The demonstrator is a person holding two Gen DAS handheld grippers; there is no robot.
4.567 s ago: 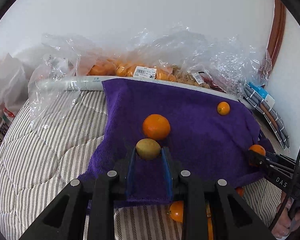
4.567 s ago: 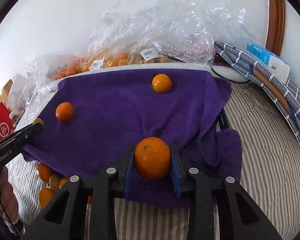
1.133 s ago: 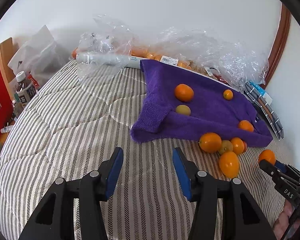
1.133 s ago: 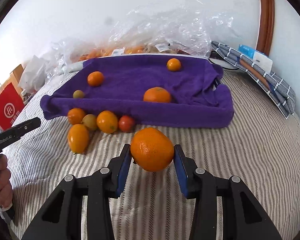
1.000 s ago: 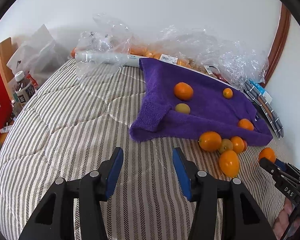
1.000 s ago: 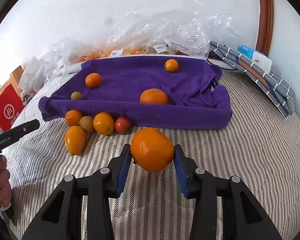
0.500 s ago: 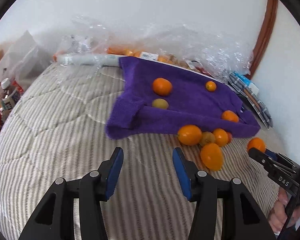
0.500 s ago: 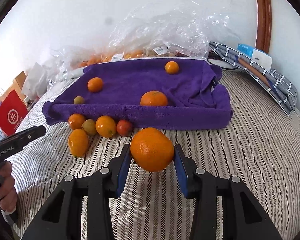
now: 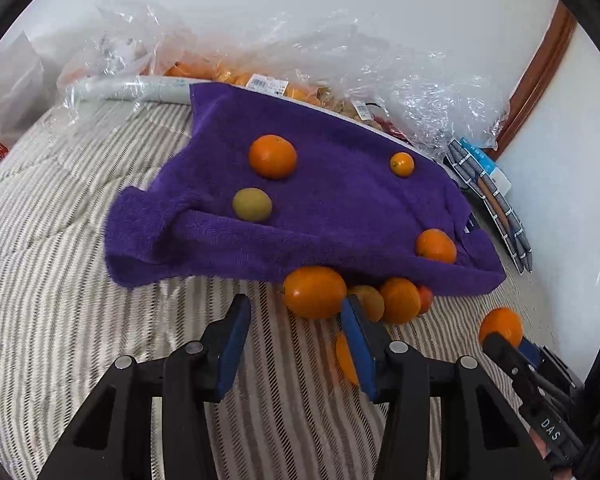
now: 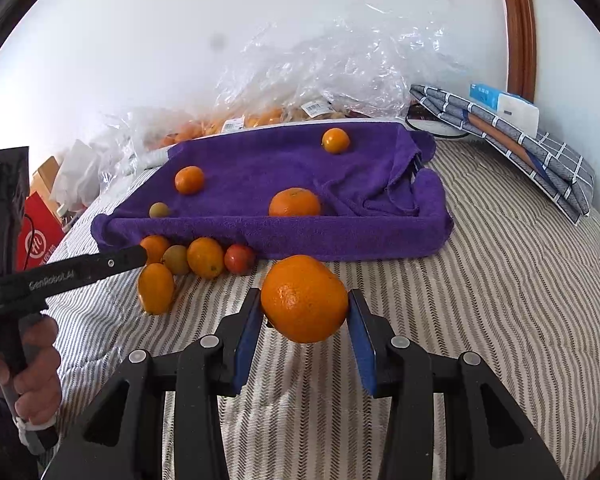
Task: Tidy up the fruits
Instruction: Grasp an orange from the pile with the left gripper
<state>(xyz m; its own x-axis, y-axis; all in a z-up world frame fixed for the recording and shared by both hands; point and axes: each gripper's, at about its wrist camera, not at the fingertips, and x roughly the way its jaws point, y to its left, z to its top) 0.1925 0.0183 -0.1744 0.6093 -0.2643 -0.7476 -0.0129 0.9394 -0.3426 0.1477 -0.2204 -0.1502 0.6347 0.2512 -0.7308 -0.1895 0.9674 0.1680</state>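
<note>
Four fruits (image 10: 189, 179) lie on one purple towel (image 10: 260, 168). Five fruits (image 10: 205, 257) cluster on the bed (image 10: 500, 280). One orange (image 10: 304, 298) sits between jaws.

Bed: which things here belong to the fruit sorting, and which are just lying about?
Job:
- orange in right gripper
- loose fruit by towel
- fruit on purple towel
- left gripper, jaws empty

Lying about:
- plastic bags
- folded cloth
- red bag
</note>
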